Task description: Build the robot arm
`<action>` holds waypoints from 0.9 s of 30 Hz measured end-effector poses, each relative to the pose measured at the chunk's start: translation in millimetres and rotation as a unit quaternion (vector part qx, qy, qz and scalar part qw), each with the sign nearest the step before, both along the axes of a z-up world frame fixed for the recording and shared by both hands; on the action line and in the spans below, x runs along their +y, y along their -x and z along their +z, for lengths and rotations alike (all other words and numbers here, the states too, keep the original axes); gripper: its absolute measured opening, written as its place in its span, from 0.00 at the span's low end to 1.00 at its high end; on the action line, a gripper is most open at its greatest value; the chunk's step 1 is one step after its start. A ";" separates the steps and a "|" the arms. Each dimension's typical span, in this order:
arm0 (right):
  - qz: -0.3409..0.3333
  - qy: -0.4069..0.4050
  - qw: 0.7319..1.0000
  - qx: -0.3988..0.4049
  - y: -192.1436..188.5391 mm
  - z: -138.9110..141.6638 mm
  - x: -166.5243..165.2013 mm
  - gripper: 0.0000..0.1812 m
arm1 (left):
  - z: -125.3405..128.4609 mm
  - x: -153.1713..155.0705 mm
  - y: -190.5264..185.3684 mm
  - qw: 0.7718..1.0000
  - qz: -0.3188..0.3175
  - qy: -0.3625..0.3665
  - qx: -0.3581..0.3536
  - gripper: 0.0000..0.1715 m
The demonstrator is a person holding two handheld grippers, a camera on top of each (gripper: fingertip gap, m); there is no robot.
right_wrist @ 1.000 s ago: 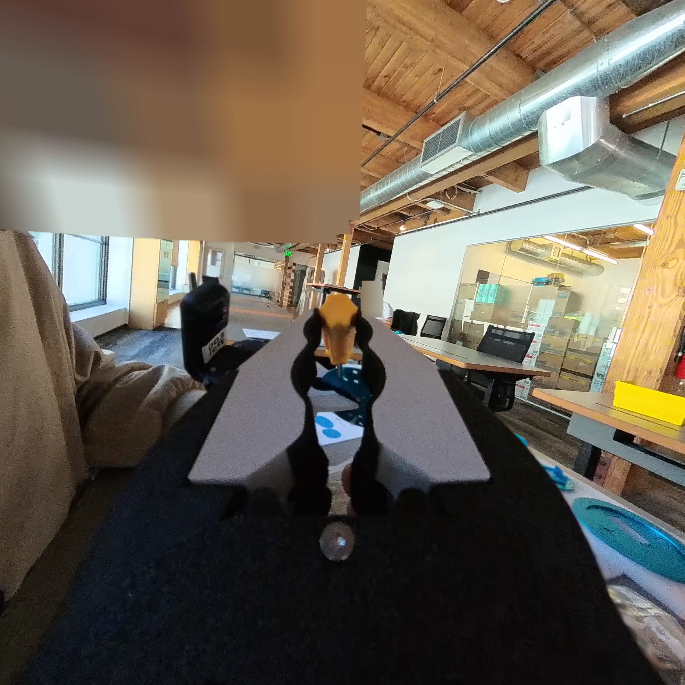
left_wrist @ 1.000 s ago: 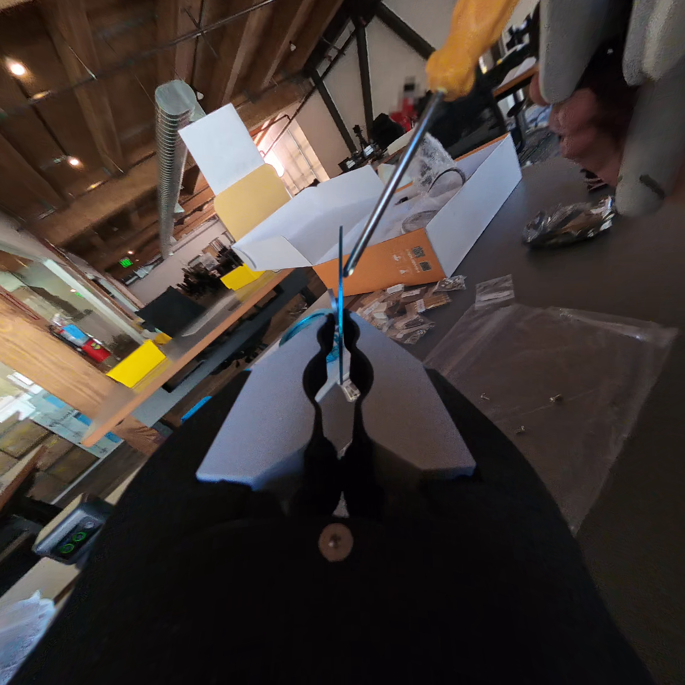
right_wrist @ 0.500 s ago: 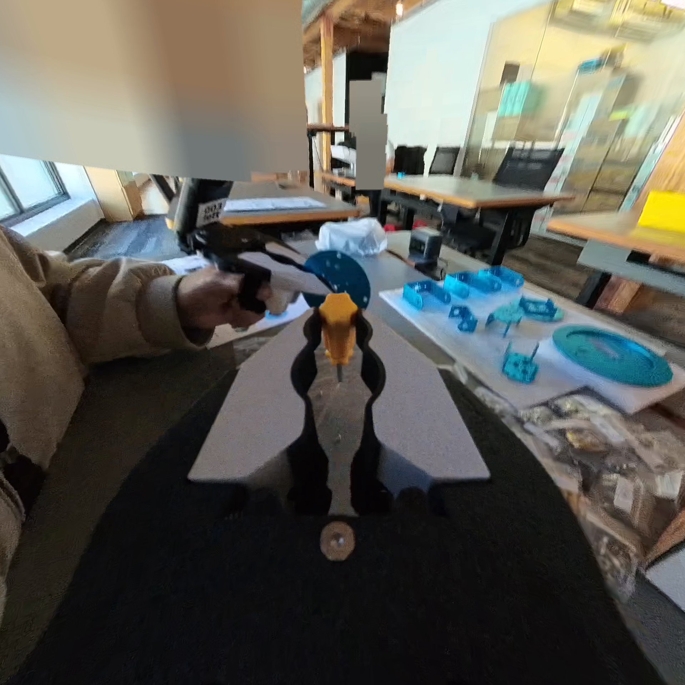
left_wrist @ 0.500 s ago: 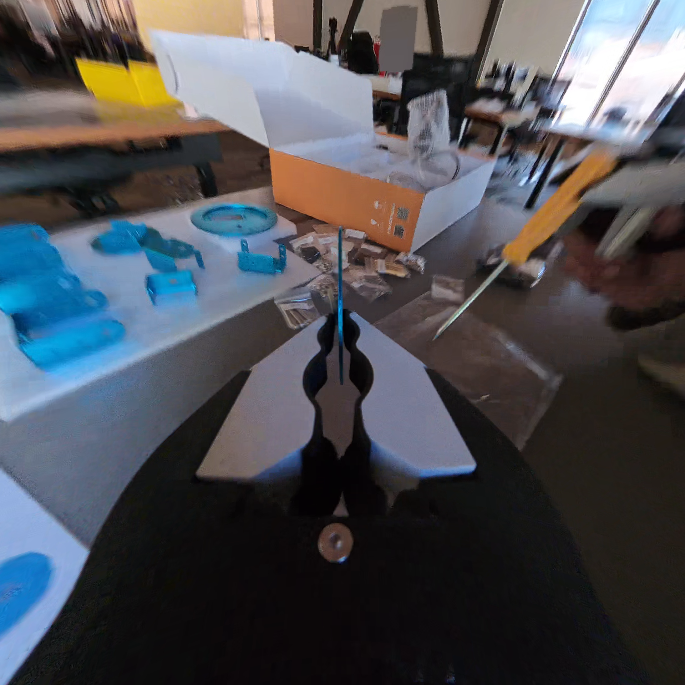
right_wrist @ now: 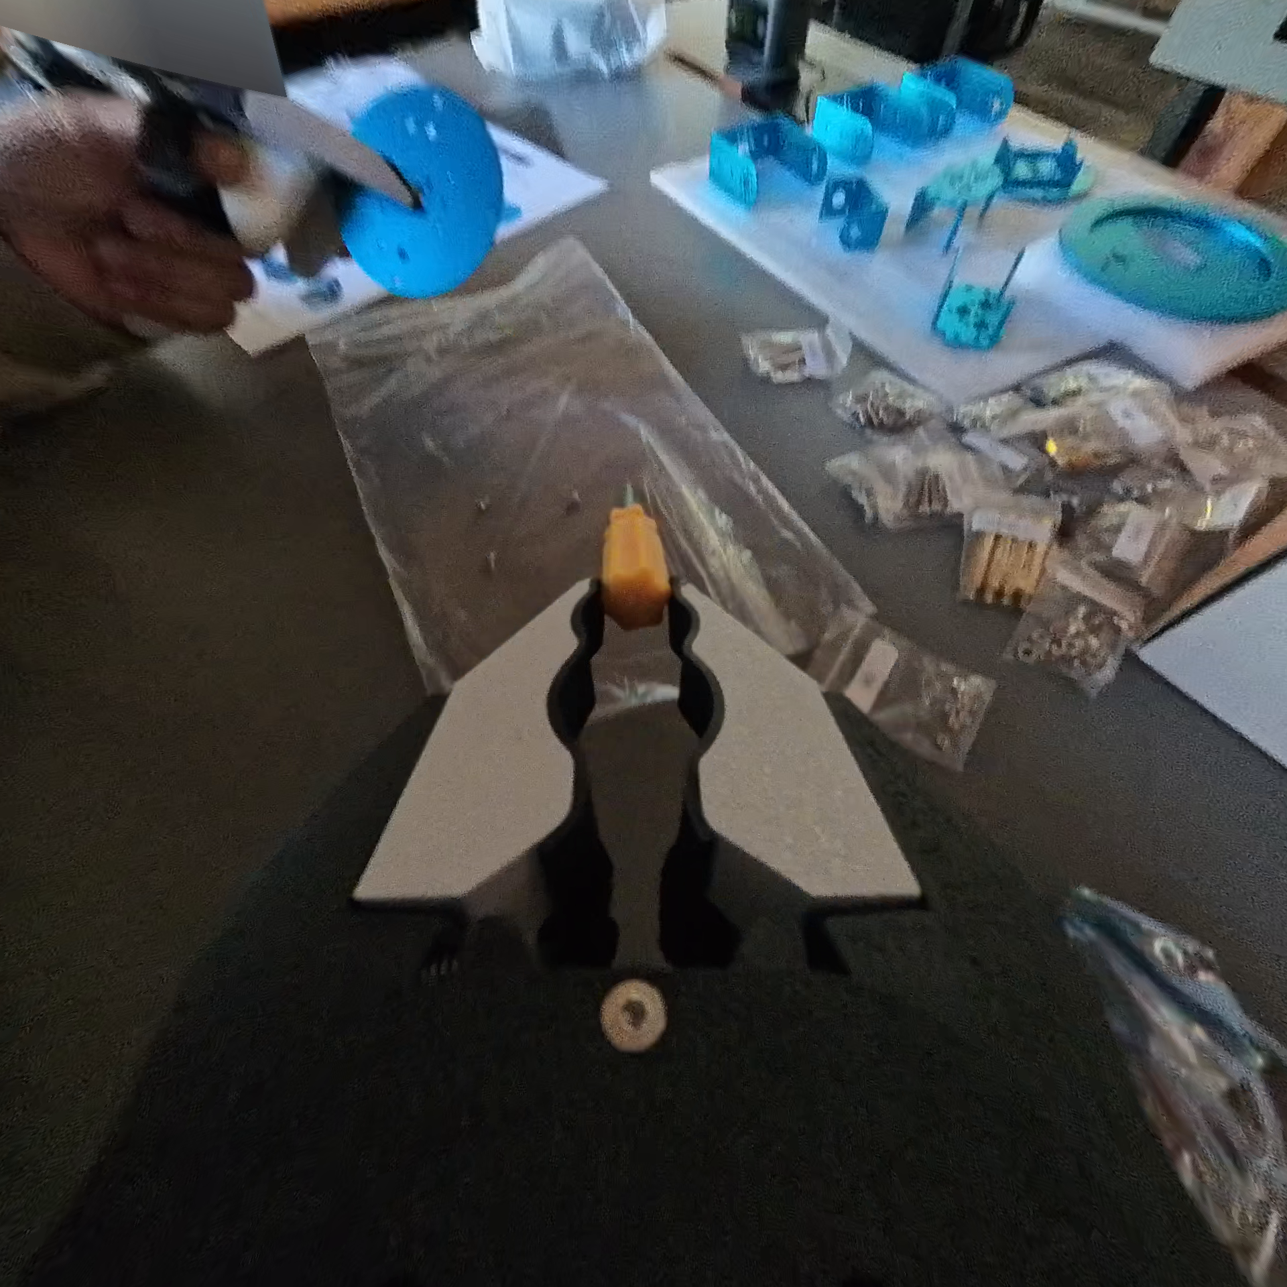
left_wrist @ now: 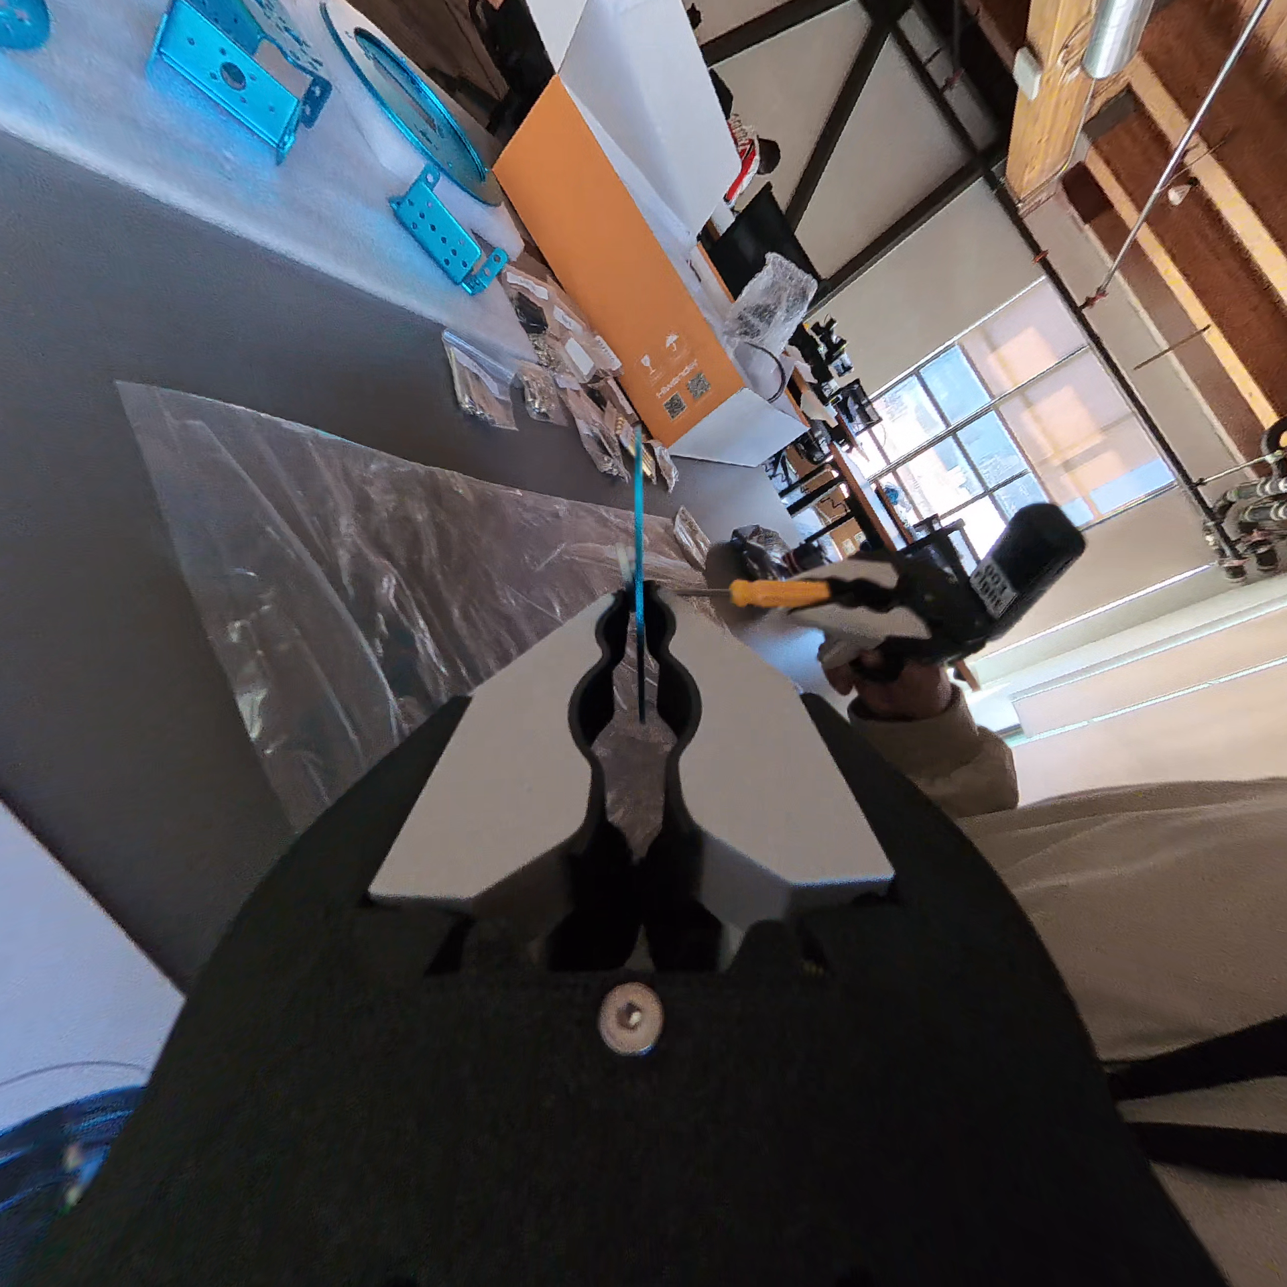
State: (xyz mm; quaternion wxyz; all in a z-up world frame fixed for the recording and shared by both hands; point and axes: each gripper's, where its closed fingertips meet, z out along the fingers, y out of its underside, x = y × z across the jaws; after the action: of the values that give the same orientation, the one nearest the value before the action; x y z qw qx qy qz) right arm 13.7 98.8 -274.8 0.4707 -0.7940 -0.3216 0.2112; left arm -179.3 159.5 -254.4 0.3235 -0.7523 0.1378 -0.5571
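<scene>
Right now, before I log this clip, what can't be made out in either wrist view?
- Screwdriver tip: right wrist view, hidden behind its own orange handle.
- Blue disc: left wrist view, edge-on, face unseen; blurred in the right wrist view.
- Loose screws on the clear plastic bag: too small, blurred.

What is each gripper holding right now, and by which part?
The left gripper pinches a blue disc by its rim. The right gripper grips an orange-handled screwdriver by the handle, shaft pointing forward.
</scene>
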 end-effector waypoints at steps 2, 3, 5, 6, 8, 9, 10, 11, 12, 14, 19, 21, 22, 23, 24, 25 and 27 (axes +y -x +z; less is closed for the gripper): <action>-0.022 0.018 0.998 -0.053 -8.8 -25.1 -8.6 0.09 | 3.1 -5.5 -2.8 1.000 -0.003 -0.003 -0.009 0.02; -0.026 0.023 0.997 -0.070 -10.5 -35.0 -10.1 0.09 | 5.9 -9.6 -5.4 1.000 -0.011 -0.007 -0.015 0.02; -0.033 0.047 0.993 -0.106 -12.7 -52.0 -12.0 0.09 | 11.2 -16.8 -10.1 0.999 -0.019 -0.017 -0.020 0.02; -0.039 0.054 0.991 -0.120 -13.8 -56.4 -11.6 0.09 | 15.3 -21.3 -12.7 0.999 -0.027 -0.022 -0.026 0.02; -0.043 0.057 0.991 -0.117 -12.8 -60.3 -10.8 0.09 | 25.8 -31.7 -17.9 0.998 -0.047 -0.030 -0.044 0.02; -0.044 0.066 0.991 -0.110 -13.4 -60.7 -11.0 0.09 | 31.7 -36.1 -19.6 0.997 -0.054 -0.036 -0.052 0.03; -0.045 0.080 0.990 -0.103 -13.9 -60.6 -12.1 0.10 | 37.8 -41.2 -21.7 0.995 -0.065 -0.042 -0.062 0.02; -0.044 0.092 0.990 -0.097 -15.0 -58.4 -14.2 0.18 | 44.9 -46.6 -23.8 0.993 -0.078 -0.046 -0.074 0.03; -0.048 0.095 0.990 -0.091 -18.4 -52.0 -12.8 0.24 | 52.6 -52.2 -25.8 0.990 -0.092 -0.047 -0.091 0.03; -0.059 0.083 0.994 -0.050 -18.5 -20.4 -10.4 0.26 | 66.4 -57.9 -28.3 0.986 -0.108 -0.040 -0.123 0.03; 0.078 0.081 0.966 0.234 75.0 87.1 -8.0 0.30 | 78.4 -60.8 -39.2 0.979 -0.142 -0.039 -0.143 0.02; 0.153 0.153 0.936 0.279 112.9 83.3 -9.1 0.30 | 74.2 -56.9 -43.2 0.979 -0.145 -0.040 -0.136 0.02; 0.176 0.183 0.918 0.306 124.0 81.2 -7.1 0.28 | 70.9 -55.8 -44.7 0.979 -0.151 -0.035 -0.133 0.02; 0.194 0.204 0.896 0.342 130.5 83.7 -4.6 0.25 | 67.0 -53.7 -45.8 0.979 -0.155 -0.026 -0.133 0.03; 0.204 0.219 0.877 0.375 133.7 85.9 -0.5 0.20 | 63.0 -50.8 -46.1 0.979 -0.154 -0.013 -0.136 0.03; 0.205 0.236 0.864 0.395 135.6 83.9 4.9 0.18 | 59.5 -49.5 -46.2 0.977 -0.159 0.003 -0.145 0.02; 0.206 0.269 0.851 0.401 141.8 71.5 7.2 0.16 | 52.5 -48.5 -46.7 0.970 -0.168 0.047 -0.169 0.02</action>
State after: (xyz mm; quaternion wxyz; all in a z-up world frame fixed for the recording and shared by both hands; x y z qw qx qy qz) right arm -128.1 106.0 -203.3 0.2724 -0.6516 -0.1920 0.6814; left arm -132.5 111.0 -201.9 0.2079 -0.6274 0.1791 -0.7287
